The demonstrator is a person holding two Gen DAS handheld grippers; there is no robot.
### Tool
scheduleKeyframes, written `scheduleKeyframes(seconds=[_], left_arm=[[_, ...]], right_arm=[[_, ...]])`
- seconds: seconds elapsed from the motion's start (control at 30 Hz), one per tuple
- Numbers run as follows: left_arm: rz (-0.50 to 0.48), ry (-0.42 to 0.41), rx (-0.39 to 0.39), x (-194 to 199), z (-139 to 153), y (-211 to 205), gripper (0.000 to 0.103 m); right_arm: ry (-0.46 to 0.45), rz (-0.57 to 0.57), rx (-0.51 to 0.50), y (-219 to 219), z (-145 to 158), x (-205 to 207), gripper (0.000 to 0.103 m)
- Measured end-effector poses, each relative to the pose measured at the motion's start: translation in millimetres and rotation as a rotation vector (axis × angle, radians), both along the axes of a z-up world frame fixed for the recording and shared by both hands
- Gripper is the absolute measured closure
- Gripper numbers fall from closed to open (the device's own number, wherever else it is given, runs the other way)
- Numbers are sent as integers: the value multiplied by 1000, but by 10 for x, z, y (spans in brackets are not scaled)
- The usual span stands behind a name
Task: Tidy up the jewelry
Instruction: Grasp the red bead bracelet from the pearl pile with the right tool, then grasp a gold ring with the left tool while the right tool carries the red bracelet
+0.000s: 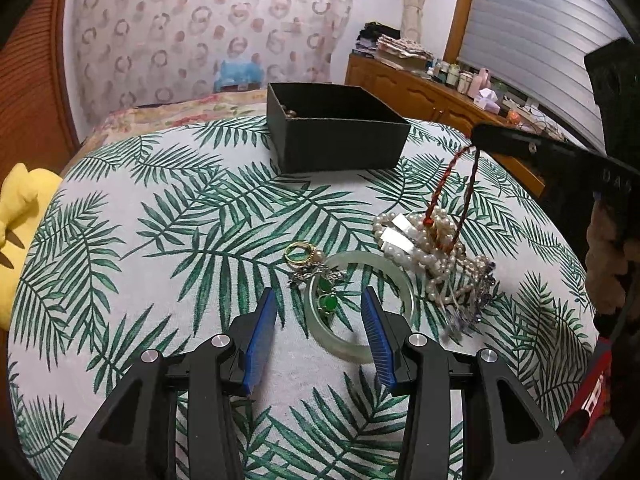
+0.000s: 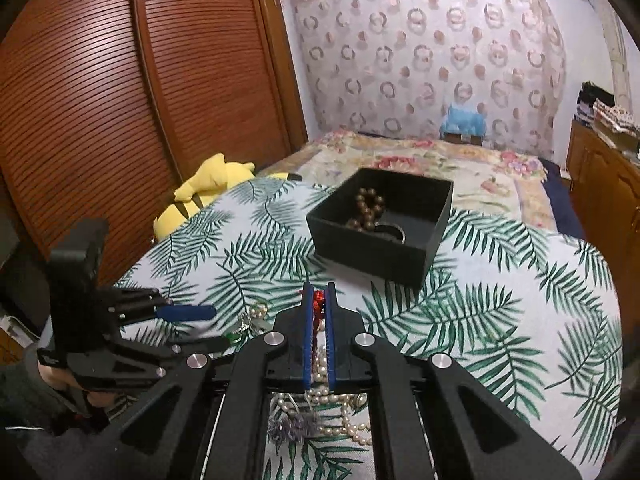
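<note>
While the right gripper (image 2: 319, 304) has its blue fingers (image 2: 307, 332) nearly closed on a red braided cord (image 1: 454, 196), that cord rises taut in a loop from a tangled pile of pearl strands (image 1: 432, 256) near the right edge of the leaf-print table (image 1: 160, 240). A pale green jade bangle (image 1: 360, 304) lies flat just beside the pile, with green-stone pieces (image 1: 326, 296) inside it and a gold ring (image 1: 300, 254) at its rim. The left gripper (image 1: 318, 336) hovers spread wide, holding nothing, over the bangle. A black box (image 2: 380, 224) toward the far edge contains brown beads (image 2: 368, 208).
</note>
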State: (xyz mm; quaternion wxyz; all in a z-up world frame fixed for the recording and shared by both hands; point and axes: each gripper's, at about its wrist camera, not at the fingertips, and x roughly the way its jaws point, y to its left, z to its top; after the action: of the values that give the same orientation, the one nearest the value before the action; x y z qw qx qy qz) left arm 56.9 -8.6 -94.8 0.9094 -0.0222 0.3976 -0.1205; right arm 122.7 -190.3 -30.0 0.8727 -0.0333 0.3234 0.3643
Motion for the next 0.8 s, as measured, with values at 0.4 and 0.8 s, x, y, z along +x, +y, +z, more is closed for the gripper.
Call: scheduleKeyframes(seconds=[0.4, 0.8], left_arm=[[-5, -8, -9, -23, 28, -17, 61], [-17, -30, -9, 26, 111, -114, 61]], right_arm=[[-51, 2, -43, 181, 125, 236, 97], [-99, -32, -43, 126, 390, 322, 97]])
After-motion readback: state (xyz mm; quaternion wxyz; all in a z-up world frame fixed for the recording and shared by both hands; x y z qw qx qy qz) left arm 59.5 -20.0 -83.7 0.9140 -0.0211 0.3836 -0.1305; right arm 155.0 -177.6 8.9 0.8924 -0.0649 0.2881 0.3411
